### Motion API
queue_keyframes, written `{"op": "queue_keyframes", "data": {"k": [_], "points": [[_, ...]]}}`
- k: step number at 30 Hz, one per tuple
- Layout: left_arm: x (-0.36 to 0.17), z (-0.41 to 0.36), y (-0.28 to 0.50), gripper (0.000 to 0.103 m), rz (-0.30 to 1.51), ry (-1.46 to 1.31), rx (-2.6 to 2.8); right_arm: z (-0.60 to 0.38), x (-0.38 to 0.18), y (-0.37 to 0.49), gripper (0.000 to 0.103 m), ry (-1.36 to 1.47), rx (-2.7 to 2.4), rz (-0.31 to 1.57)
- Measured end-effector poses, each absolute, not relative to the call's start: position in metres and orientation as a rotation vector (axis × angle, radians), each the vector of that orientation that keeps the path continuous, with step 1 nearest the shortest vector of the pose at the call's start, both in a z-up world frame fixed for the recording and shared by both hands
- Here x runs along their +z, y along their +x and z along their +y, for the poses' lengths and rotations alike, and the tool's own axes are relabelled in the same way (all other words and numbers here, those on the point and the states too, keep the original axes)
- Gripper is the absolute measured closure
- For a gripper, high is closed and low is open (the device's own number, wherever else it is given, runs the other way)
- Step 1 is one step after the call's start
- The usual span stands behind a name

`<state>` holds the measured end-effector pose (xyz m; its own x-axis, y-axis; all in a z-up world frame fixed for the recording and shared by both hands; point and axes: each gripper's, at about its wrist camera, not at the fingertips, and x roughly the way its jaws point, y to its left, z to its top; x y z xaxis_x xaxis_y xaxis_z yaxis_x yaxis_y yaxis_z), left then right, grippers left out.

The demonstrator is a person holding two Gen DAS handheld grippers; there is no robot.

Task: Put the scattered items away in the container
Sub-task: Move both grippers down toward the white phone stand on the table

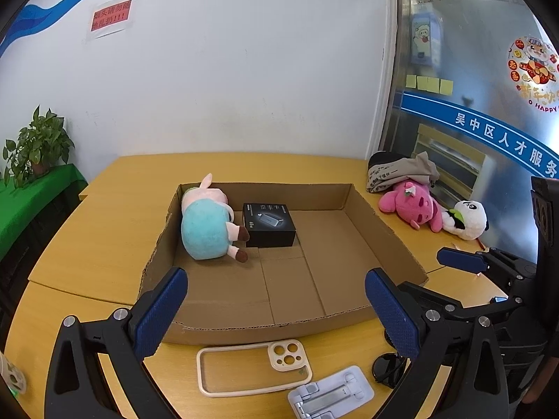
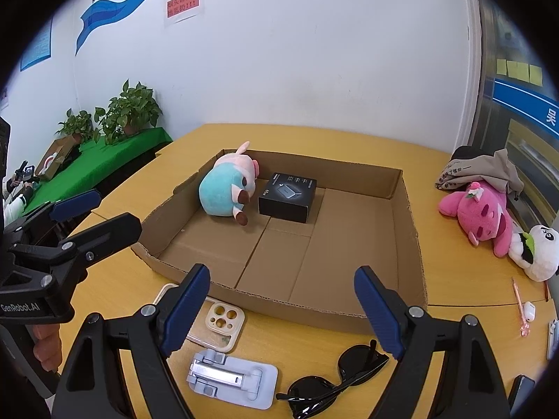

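Note:
A shallow cardboard box [image 1: 384, 230] [image 2: 405, 209] sits on the yellow table and holds a blue-and-pink pig plush [image 1: 206, 223] [image 2: 227, 188] and a black product box [image 1: 269, 223] [image 2: 288, 197]. In front of the box lie a cream phone case [image 1: 251, 366] [image 2: 223, 324], a grey folding stand [image 1: 332, 394] [image 2: 234, 377] and black sunglasses [image 2: 335, 380] [image 1: 386, 366]. A pink plush [image 1: 412, 206] [image 2: 482, 216] and a panda plush [image 1: 468, 218] [image 2: 538, 251] lie to the right. My left gripper [image 1: 276, 310] and right gripper [image 2: 283, 310] are open and empty above the front items.
A grey cloth bundle [image 1: 401, 171] [image 2: 482, 171] lies behind the pink plush. A pink pen [image 2: 520, 310] and a white earbud case [image 2: 531, 310] lie at the right edge. A green-covered side table with potted plants [image 2: 129, 111] stands at the left.

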<state>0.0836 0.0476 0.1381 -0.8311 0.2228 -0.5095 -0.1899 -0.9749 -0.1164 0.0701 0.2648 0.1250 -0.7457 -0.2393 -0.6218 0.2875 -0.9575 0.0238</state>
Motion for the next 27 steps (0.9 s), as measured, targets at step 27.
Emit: {"op": "queue_keyframes", "data": {"k": [27], "points": [[0.01,0.047,0.104,0.0,-0.13,-1.248,2.482,0.26,-0.003,0.093,0.018,1.276,-2.246,0.24]]}}
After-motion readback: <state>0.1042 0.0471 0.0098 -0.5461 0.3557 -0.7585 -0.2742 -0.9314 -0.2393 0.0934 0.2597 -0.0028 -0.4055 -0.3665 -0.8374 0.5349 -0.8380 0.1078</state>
